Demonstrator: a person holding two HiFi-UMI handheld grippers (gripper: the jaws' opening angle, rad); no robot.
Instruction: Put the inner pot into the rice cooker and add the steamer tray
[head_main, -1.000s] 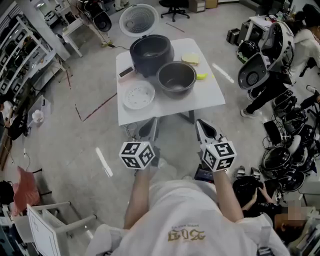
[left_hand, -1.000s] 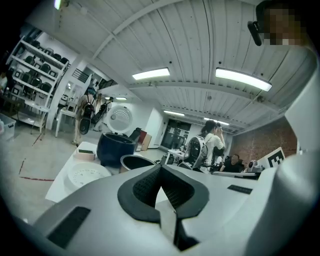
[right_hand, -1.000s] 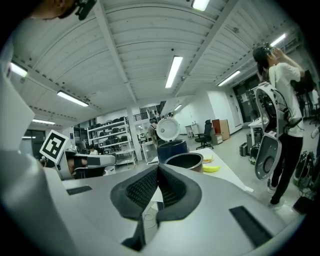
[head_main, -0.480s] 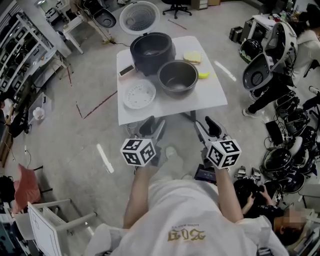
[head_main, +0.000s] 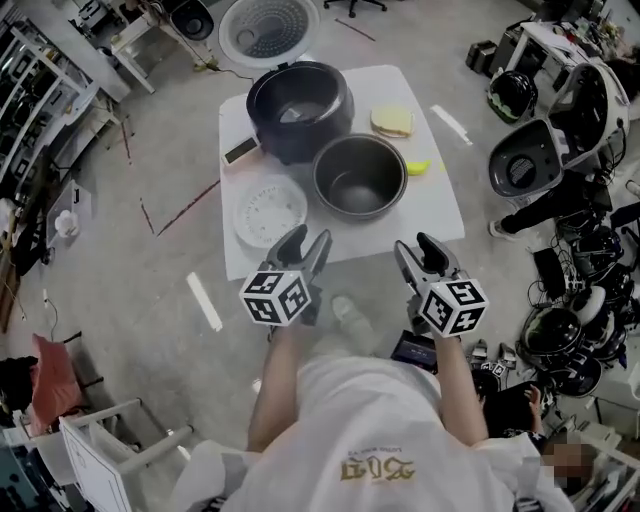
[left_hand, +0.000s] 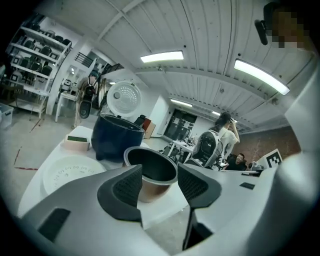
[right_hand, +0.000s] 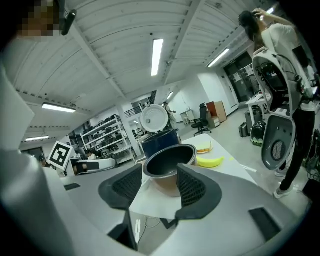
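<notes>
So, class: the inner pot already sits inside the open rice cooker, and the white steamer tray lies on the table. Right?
Not quite. The head view shows the inner pot standing on the table beside the open rice cooker, not inside it. The white steamer tray does lie on the table.

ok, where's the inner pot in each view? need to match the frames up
Head view: inner pot sits upper centre, on the white table.
Left gripper view: inner pot is at centre, just below the middle.
Right gripper view: inner pot is at centre, just below the middle.
Shared landmark: the dark rice cooker, behind and left of the pot in all three.
</notes>
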